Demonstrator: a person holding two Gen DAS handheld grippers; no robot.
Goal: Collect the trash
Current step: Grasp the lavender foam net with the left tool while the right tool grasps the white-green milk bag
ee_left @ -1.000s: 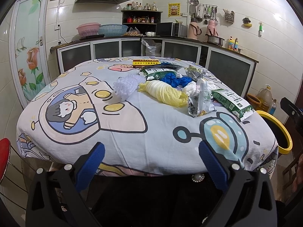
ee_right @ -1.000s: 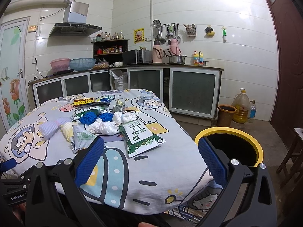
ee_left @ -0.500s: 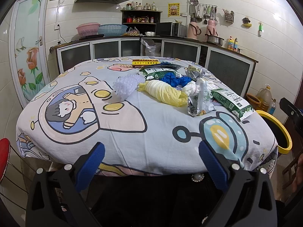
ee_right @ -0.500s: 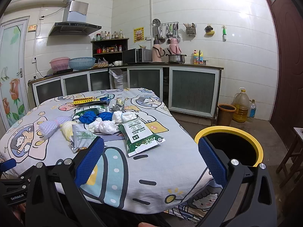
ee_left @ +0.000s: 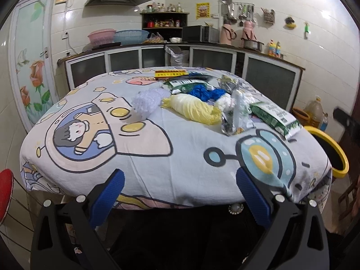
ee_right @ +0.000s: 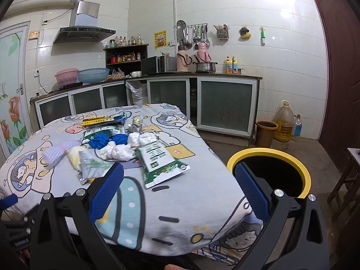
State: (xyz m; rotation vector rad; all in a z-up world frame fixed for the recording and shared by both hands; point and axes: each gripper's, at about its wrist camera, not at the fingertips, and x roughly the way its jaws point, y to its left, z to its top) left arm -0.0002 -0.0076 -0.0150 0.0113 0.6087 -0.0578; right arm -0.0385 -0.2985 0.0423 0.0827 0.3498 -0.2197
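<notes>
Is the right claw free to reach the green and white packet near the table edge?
Probably yes. The right claw is open and holds nothing, and the green and white packet lies flat on top, nothing covering it or standing between.

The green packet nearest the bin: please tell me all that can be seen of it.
The green packet is a flat printed pouch, seemingly plastic film, green and white with a pale label panel of dark text. It lies face up, slightly crumpled, on the tablecloth near the table edge facing the bin. Its far end touches the white wads. No gripper touches it.
</notes>
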